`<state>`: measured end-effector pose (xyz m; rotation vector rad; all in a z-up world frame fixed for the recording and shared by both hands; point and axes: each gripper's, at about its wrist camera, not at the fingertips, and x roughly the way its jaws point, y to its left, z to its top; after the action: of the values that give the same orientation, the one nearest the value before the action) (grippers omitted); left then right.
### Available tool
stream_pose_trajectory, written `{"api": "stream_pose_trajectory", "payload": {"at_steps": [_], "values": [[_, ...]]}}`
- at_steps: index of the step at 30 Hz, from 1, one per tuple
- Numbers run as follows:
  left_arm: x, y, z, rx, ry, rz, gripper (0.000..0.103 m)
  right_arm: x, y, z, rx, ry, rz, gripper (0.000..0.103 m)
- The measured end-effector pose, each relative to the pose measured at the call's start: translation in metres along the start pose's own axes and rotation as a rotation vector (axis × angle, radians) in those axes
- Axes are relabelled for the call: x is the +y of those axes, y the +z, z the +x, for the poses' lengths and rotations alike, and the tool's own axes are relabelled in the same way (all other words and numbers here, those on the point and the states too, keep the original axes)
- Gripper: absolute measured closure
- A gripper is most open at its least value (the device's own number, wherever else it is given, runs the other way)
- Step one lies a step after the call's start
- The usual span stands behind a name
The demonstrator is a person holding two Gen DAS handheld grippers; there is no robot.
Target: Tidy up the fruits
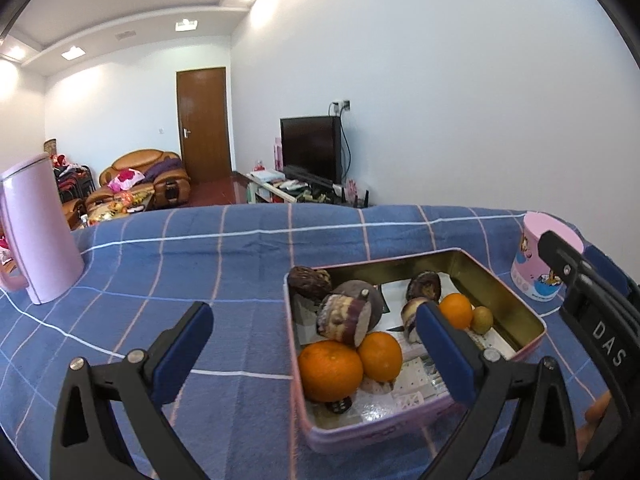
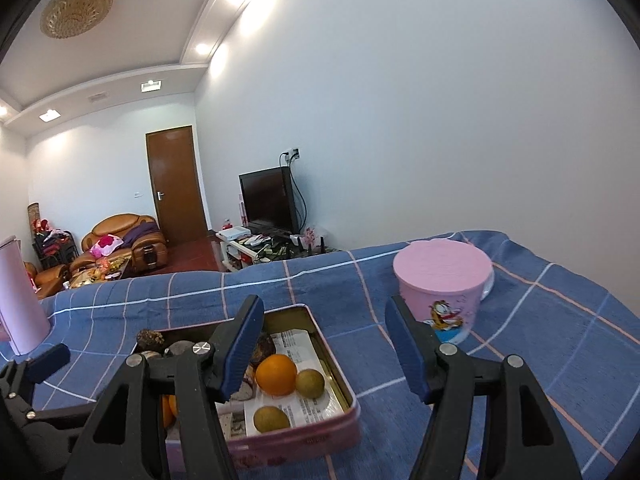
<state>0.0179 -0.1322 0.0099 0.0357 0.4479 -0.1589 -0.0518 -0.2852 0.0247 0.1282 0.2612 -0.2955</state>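
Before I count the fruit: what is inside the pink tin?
Inside the pink tin lie oranges, small greenish-brown fruits and dark purple fruits, on printed paper. The right tool's finger hides part of the tin in its own view.

A pink rectangular metal tin (image 1: 516, 354) is holding three round oranges (image 1: 330, 370) and dark purple fruits (image 1: 346, 318), sitting between wide-spread blue-padded fingers (image 1: 182, 354).
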Motion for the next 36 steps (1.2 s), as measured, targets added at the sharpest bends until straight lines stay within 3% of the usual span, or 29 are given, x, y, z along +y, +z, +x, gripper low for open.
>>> {"api": "stream_pose_trajectory", "payload": {"at_steps": [12,36], "values": [[0.005,-0.006,-0.021,-0.064,0.013,0.014,0.0,0.006,-0.003,-0.021,-0.038,-0.009,-0.027,0.038],[0.008,-0.006,-0.024,-0.062,0.026,0.01,0.0,0.006,-0.004,-0.019,-0.031,-0.015,-0.032,0.038]]}}
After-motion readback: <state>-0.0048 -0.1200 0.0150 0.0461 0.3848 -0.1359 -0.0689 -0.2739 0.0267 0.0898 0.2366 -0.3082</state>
